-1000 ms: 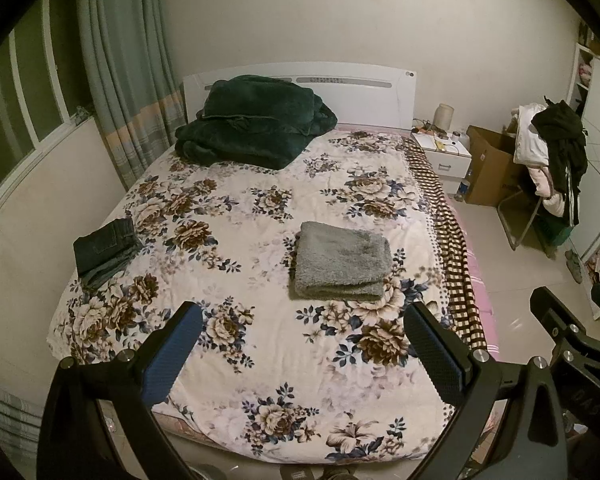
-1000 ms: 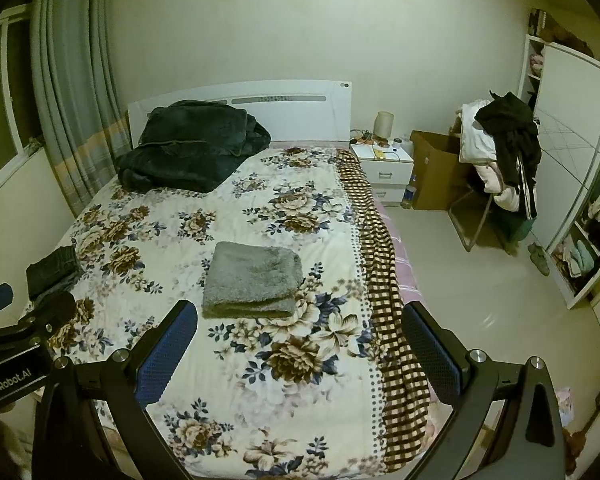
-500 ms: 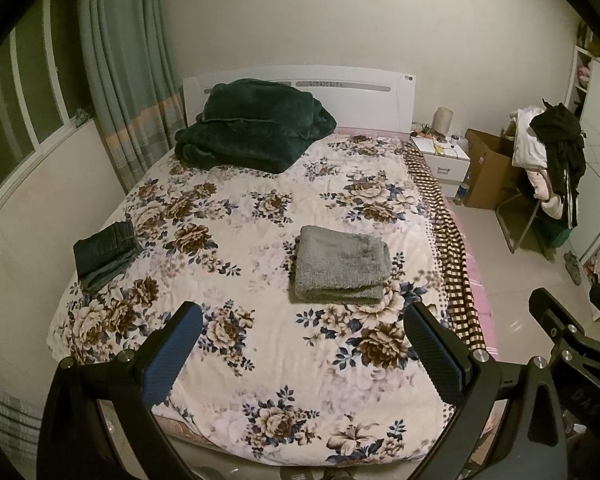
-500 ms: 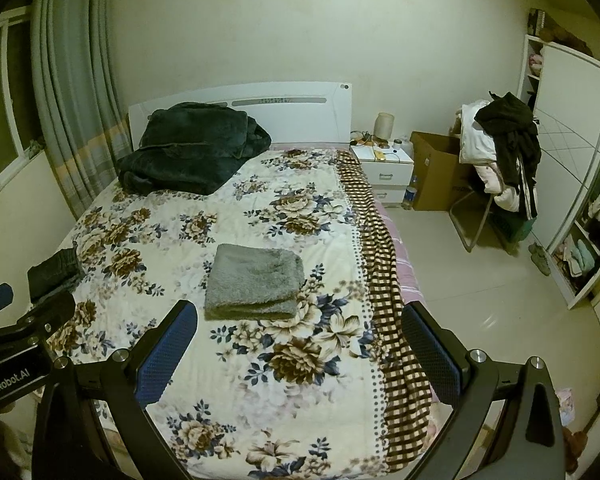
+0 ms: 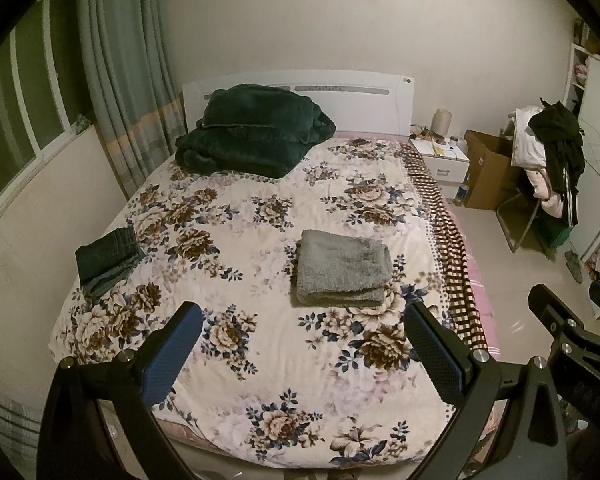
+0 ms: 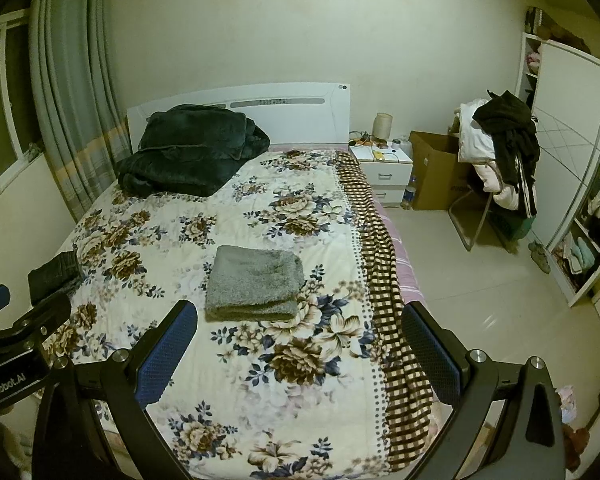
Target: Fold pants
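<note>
The left gripper (image 5: 304,350) hangs above the foot of the bed (image 5: 260,380), fingers spread wide with nothing between them; the right gripper (image 6: 300,350) does likewise; the grey pants (image 5: 342,268), folded into a neat block, lie mid-bed; a dark folded garment (image 5: 106,254) sits near the left edge; a green blanket (image 5: 256,134) is heaped against the headboard.

From my seat the foot of the bed (image 5: 260,456) runs off the bottom edge, the small items on the nightstand (image 6: 384,156) are too tiny to name, the dark folded garment (image 6: 54,270) is partly hidden behind the left hand-held gripper (image 6: 16,332), and the wardrobe (image 6: 580,184) is cut off at the right.
</note>
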`<state>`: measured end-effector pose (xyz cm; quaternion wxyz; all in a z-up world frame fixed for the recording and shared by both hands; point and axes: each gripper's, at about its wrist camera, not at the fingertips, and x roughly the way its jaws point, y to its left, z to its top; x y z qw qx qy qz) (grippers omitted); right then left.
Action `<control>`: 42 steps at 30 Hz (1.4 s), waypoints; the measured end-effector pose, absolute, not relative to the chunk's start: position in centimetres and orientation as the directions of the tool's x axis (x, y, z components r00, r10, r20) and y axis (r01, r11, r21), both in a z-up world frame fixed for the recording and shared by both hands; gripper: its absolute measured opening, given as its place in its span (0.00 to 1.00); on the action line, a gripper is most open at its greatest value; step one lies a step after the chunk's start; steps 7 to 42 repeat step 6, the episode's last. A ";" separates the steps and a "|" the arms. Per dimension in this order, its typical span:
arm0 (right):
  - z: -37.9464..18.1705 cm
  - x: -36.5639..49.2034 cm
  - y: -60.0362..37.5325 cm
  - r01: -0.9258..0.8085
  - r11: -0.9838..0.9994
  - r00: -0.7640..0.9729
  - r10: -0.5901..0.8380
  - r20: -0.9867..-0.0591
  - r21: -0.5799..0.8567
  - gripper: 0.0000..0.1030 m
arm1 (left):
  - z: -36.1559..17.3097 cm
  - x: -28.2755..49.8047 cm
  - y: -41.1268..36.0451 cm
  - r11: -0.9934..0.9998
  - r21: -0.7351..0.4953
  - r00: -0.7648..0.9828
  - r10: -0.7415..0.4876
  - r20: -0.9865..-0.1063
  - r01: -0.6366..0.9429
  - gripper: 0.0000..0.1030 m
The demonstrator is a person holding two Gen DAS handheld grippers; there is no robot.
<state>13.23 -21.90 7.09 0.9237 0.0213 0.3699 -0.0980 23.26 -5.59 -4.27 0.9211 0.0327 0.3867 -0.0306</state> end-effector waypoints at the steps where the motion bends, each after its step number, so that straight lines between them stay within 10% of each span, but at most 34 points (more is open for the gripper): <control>1: 7.1 13.3 -22.0 0.195 0.980 0.708 -0.164 -0.687 -0.033 1.00 | -4.2 23.3 -5.5 0.996 0.035 0.699 -0.032 -0.714 0.082 1.00; 42: 7.2 13.4 -21.8 0.196 0.980 0.707 -0.164 -0.688 -0.032 1.00 | -4.0 23.0 -5.6 0.996 0.029 0.704 -0.039 -0.709 0.084 1.00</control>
